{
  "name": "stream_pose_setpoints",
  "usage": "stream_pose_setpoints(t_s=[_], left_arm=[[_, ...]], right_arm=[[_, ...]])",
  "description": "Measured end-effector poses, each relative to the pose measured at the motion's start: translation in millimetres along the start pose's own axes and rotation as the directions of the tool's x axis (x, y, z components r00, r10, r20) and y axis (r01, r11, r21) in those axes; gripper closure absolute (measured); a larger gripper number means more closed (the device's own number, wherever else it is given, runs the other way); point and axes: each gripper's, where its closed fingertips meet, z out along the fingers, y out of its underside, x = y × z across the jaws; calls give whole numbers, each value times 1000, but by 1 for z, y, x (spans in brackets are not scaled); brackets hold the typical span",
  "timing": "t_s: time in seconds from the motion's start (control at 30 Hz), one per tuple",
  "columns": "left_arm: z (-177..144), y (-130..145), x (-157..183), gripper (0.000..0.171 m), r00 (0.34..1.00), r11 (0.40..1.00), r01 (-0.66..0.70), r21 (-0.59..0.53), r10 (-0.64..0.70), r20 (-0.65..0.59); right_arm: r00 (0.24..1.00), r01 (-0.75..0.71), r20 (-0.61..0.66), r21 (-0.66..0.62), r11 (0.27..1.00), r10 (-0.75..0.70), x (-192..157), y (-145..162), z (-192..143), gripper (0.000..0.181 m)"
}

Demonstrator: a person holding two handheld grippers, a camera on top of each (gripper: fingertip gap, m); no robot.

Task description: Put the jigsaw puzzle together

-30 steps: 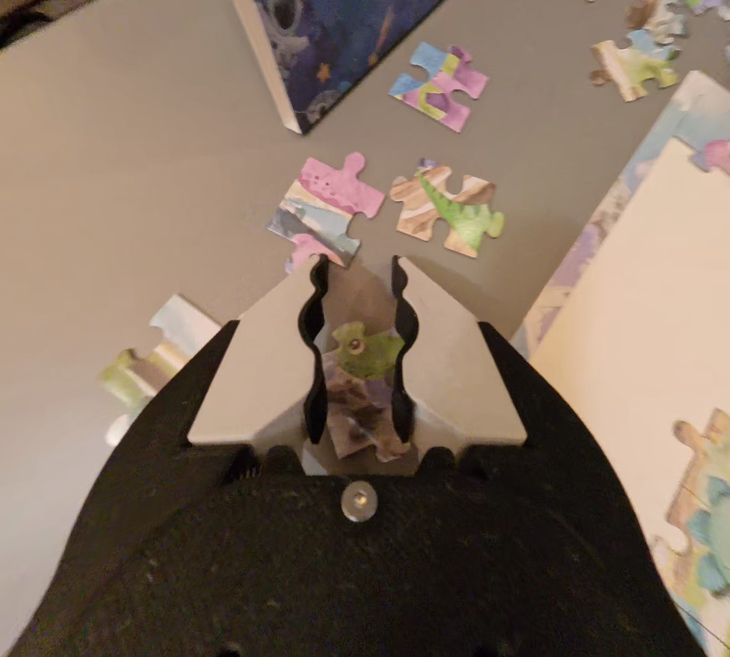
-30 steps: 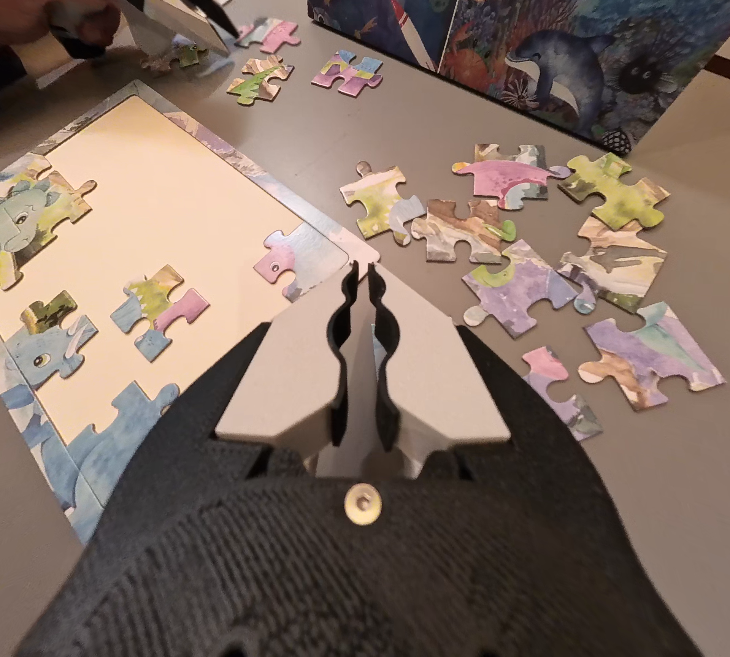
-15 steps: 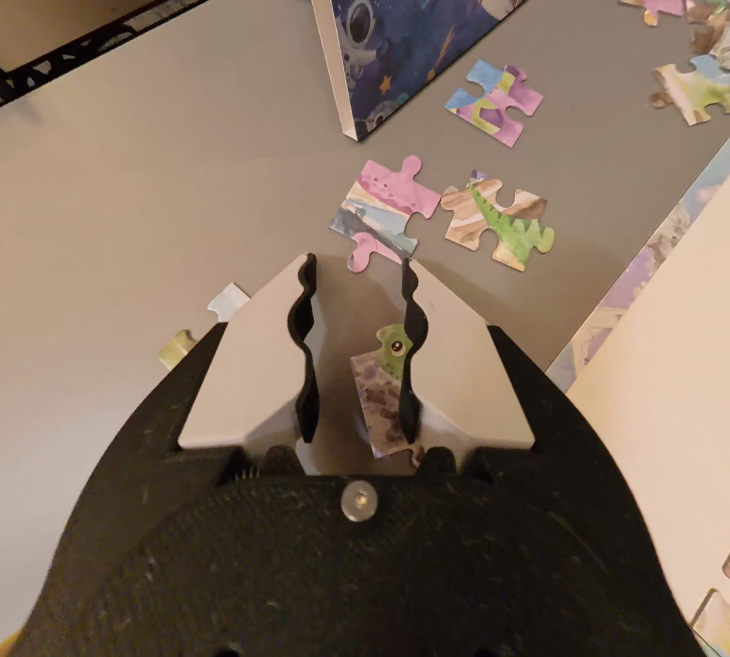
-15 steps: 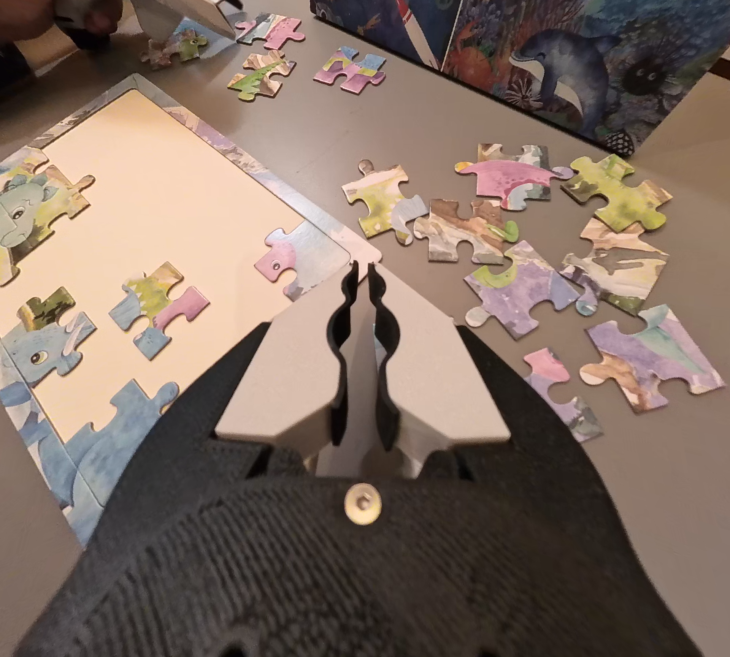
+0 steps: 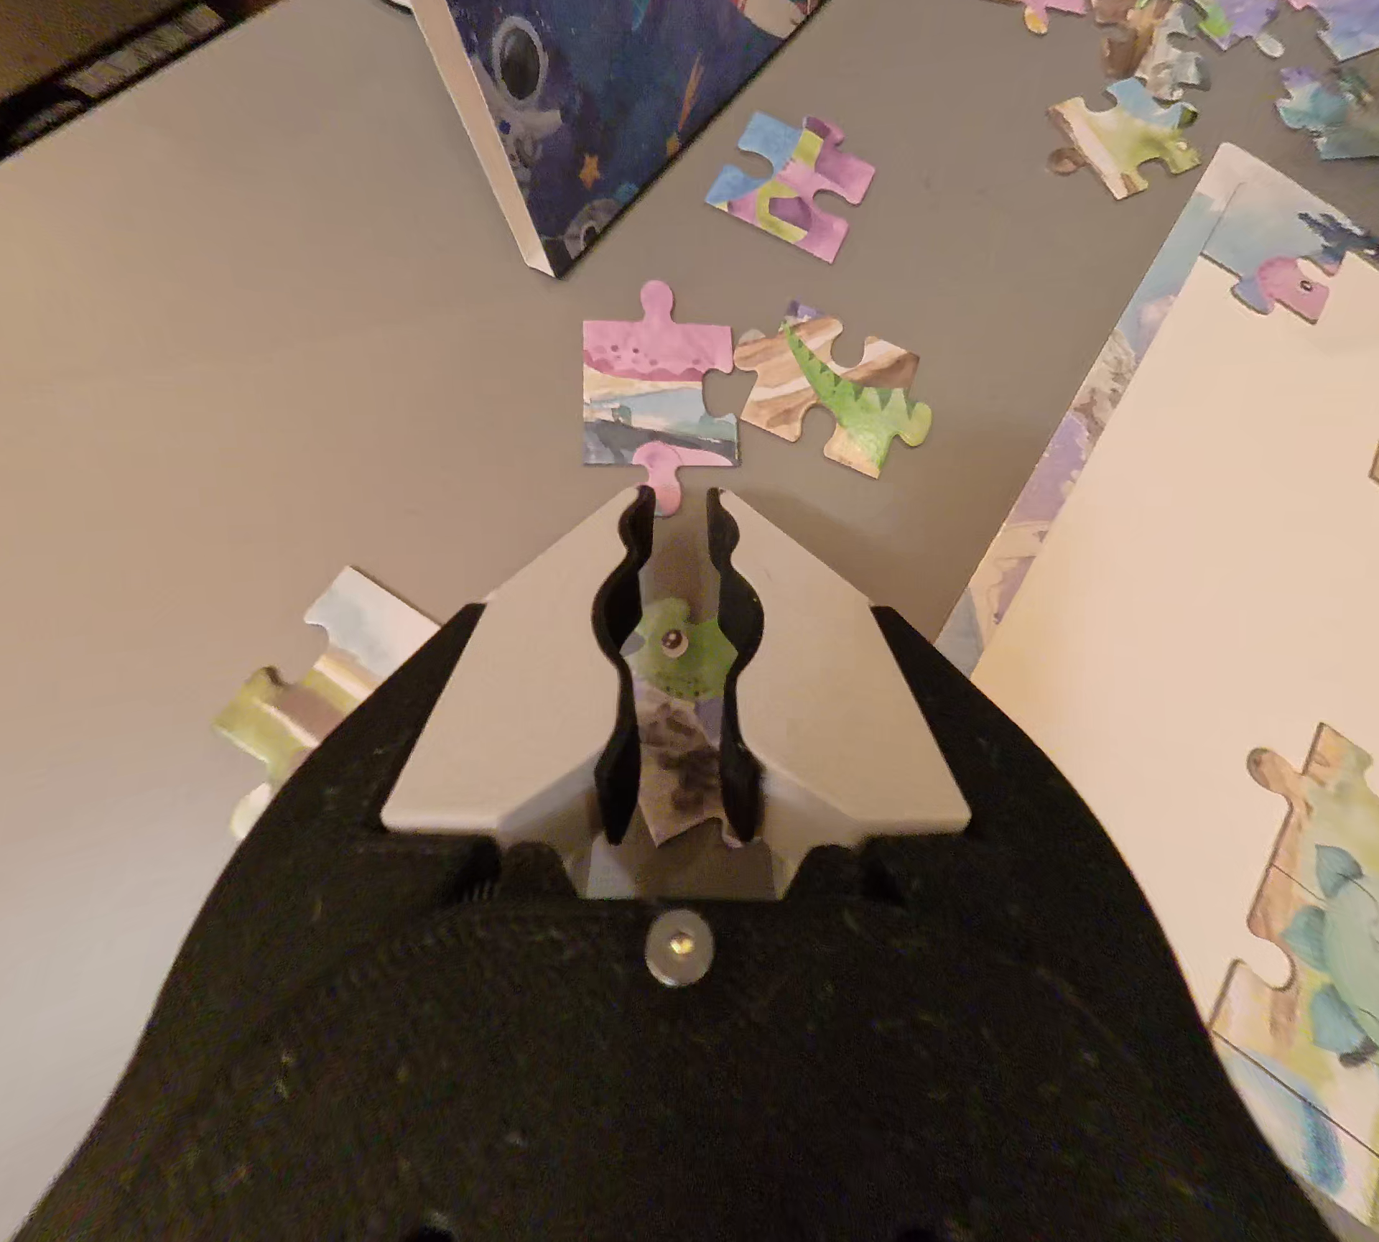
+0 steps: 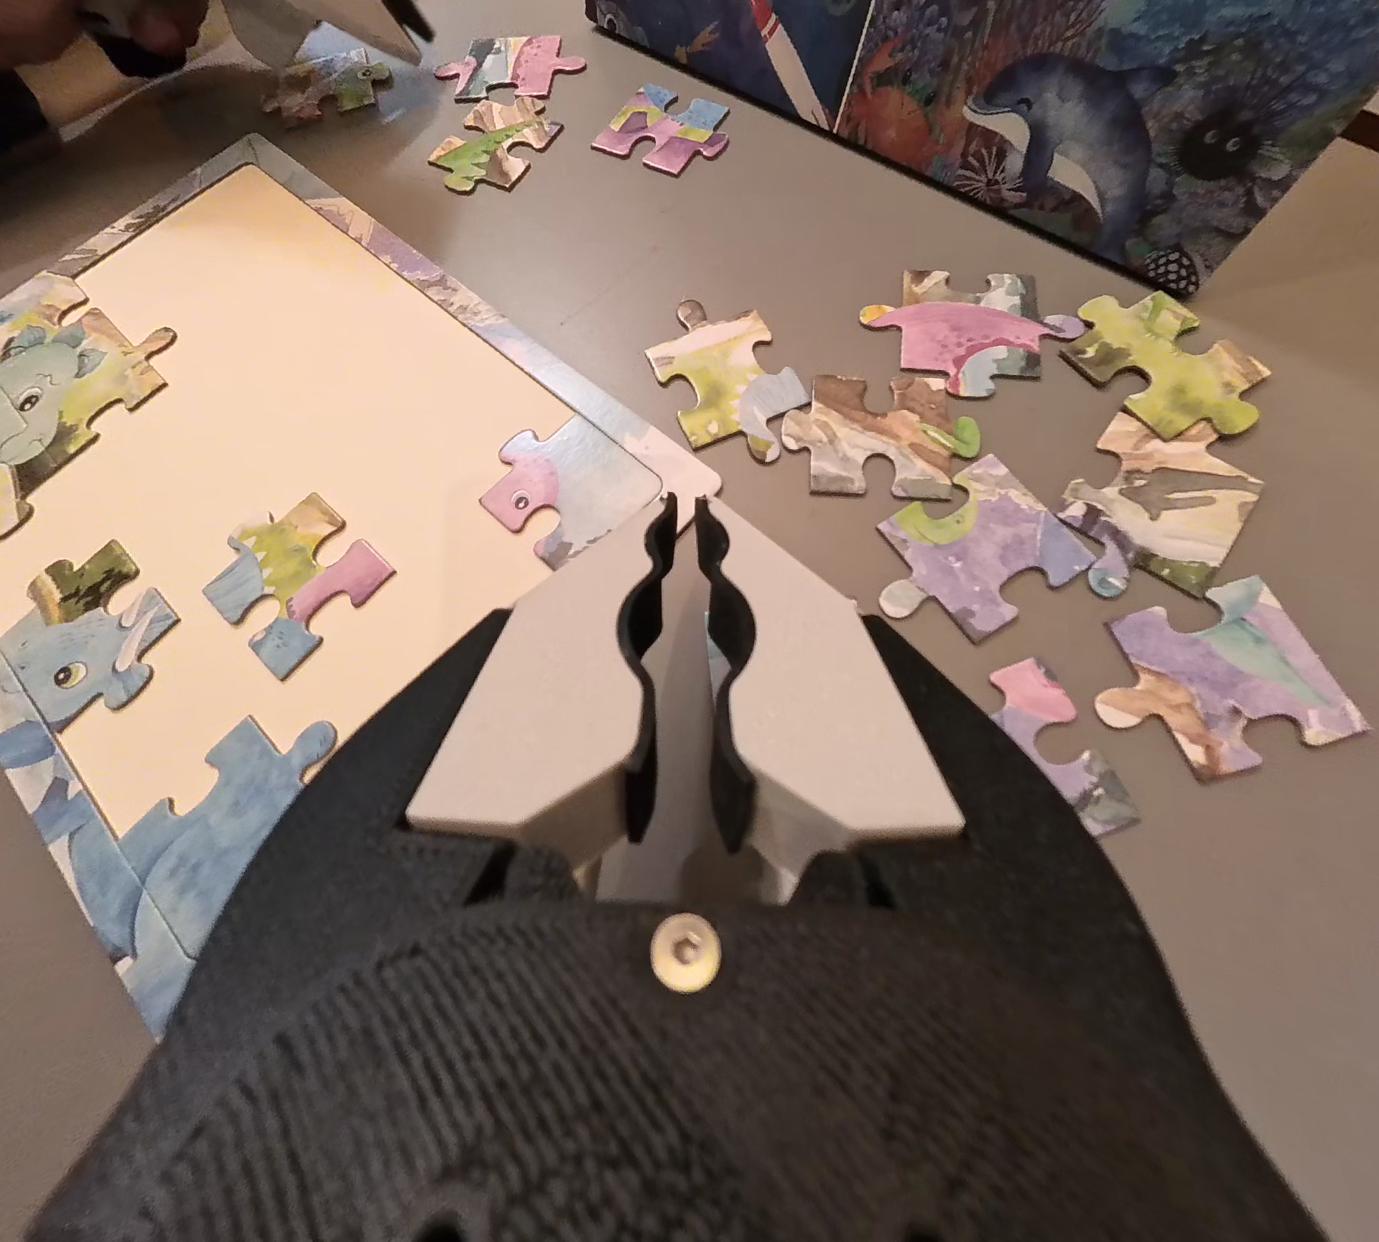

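Jaws of the left gripper [image 5: 679, 497] stand a little apart. Through the gap shows a cardboard jigsaw piece with a green dinosaur face [image 5: 675, 654], low in the left wrist view. In the right wrist view's upper left it appears to lie on the grey table [image 5: 298, 348] under that gripper.

At lower centre of its own view, the right gripper [image 6: 685, 501] is almost closed, with only a slit between the fingers, and grips nothing visible. It hangs over the near corner of the cream puzzle tray with the painted border [image 6: 463, 303]. That tray holds a pink-and-blue corner piece [image 6: 574, 497], a loose green, pink and blue piece [image 6: 298, 579] and joined blue dinosaur pieces [image 6: 82, 669]. Scattered loose pieces [image 6: 970, 534] lie right of the tray. A dark blue illustrated cardboard box [image 6: 1045, 49] stands at upper right.
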Motion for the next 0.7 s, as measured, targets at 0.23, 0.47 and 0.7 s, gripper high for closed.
stream_pose_setpoints(t_s=[0.23, 0.47, 0.7], left_arm=[[9, 6, -1, 153, 999, 999, -13, -36, 15, 35], [14, 3, -1, 161, 995, 999, -35, -38, 38, 91], [11, -1, 0, 165, 994, 998, -44, -36, 48, 103]], right_arm=[[1000, 4, -3, -6, 1000, -4, 0, 1, 1, 178], [1000, 7, -6, -10, 1000, -7, 0, 1, 1, 178], [1000, 8, -10, -10, 1000, -9, 1, 1, 1, 178]])
